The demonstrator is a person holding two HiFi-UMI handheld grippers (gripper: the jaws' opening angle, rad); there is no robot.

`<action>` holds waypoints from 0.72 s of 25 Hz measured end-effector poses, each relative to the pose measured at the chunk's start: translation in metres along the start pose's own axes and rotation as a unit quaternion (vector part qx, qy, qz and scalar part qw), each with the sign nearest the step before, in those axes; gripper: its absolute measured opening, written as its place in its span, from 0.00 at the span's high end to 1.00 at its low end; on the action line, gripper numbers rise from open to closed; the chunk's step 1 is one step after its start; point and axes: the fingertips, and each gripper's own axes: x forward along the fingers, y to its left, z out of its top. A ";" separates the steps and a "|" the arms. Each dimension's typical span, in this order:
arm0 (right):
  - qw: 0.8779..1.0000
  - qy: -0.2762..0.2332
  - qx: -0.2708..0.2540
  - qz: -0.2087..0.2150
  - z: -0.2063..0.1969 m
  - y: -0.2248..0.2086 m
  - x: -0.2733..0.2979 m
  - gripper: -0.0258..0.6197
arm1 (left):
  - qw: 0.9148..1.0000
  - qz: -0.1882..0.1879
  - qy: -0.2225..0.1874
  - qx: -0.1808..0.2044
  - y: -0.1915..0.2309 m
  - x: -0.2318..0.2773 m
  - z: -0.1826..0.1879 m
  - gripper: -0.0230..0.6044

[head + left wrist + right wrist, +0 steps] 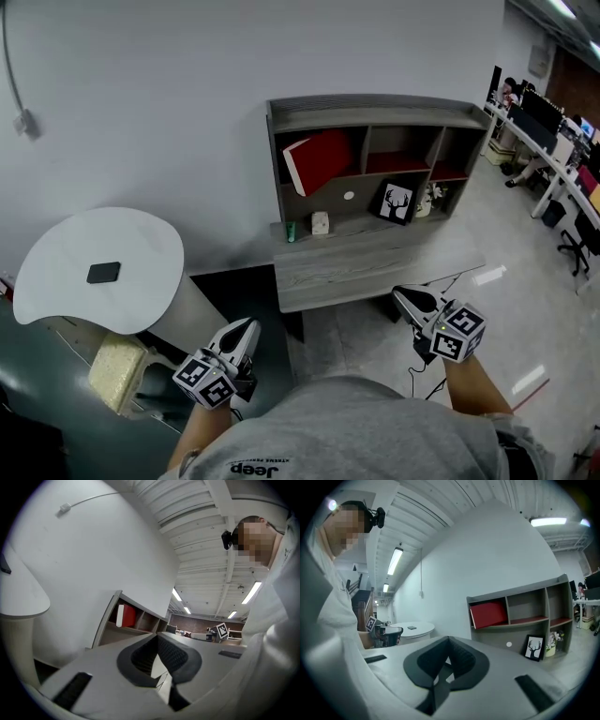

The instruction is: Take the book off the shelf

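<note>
Both pairs of jaws are pressed together with nothing between them. The left gripper [157,641] and right gripper [448,643] are held low by the person's waist, well apart from the furniture (a ready stance, it seems, with the reach not yet begun). Ahead stands a grey desk [375,267] carrying a shelf [375,111]; the red book [323,157] leans tilted in the shelf's upper left compartment, untouched, probably because nothing beside it props it upright; a framed deer picture [397,202] stands below, to the right.
</note>
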 end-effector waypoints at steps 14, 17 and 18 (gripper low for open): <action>0.995 -0.008 0.084 0.061 -0.011 -0.123 0.108 0.95 | 0.998 0.059 0.009 0.010 0.076 0.083 0.001 0.94; 0.993 -0.005 0.075 0.091 -0.005 -0.166 0.141 0.95 | 0.997 0.081 0.003 0.013 0.097 0.125 0.003 0.94; 0.992 -0.003 0.070 0.101 -0.001 -0.182 0.152 0.95 | 0.996 0.088 -0.001 0.010 0.105 0.141 0.004 0.94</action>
